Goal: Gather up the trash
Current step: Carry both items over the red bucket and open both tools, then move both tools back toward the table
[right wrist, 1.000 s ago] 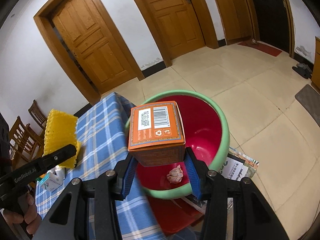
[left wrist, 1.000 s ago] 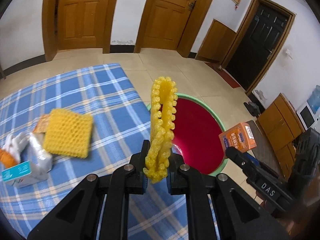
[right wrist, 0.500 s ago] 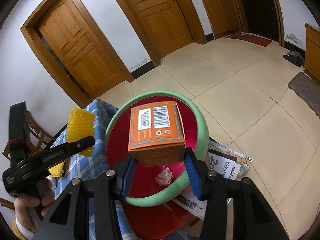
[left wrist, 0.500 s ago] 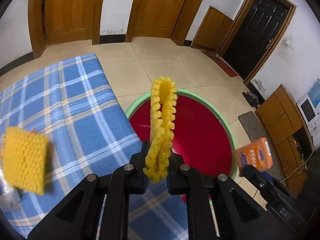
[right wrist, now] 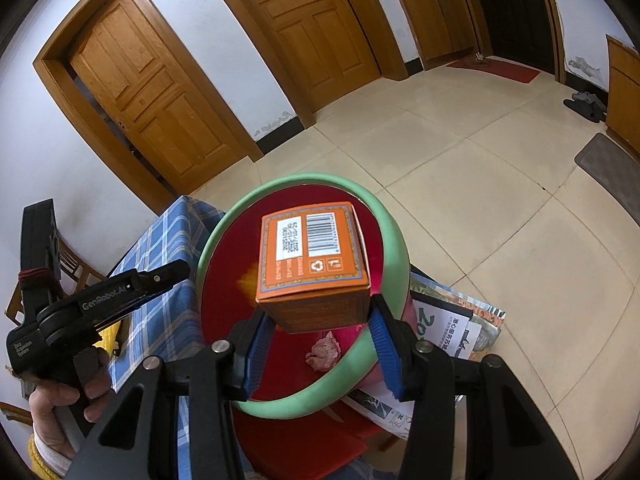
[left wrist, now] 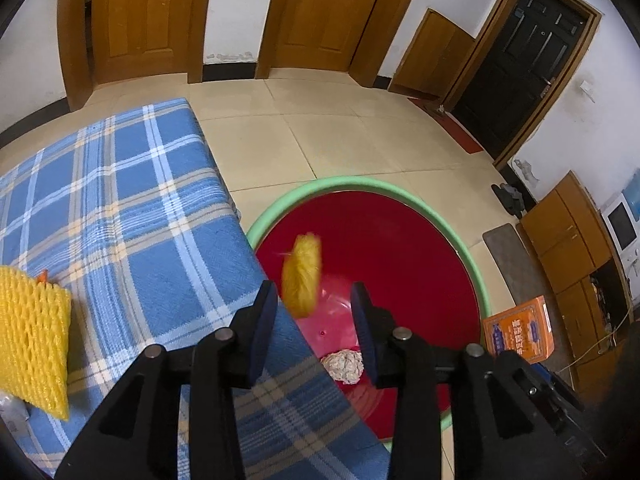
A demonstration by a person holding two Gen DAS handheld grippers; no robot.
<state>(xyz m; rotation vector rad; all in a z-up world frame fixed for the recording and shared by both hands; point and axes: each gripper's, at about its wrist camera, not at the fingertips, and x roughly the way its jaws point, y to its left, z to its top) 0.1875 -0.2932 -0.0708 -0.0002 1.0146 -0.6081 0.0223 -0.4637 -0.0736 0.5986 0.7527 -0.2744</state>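
Jaws opening, blurred yellow foam net (left wrist: 301,276) loose over round red basin (left wrist: 404,248).

Two brown panelled wooden doors (left wrist: 132,20) (left wrist: 320,12) stand shut in a white wall across the top of the left wrist view, and a black door (left wrist: 516,60) in a brown frame fills the upper right, with a red mat (left wrist: 456,130) on the beige tiled floor (left wrist: 340,136) before it. A blue plaid cloth (left wrist: 120,220) covers the table at the left of that frame, while wooden cabinets (left wrist: 568,236), a grey mat (left wrist: 516,264) and dark slippers (left wrist: 510,198) sit along the right edge. In the right wrist view, printed papers (right wrist: 452,328) lie on the floor at lower right, and a wooden chair (right wrist: 76,268) shows at the left edge.
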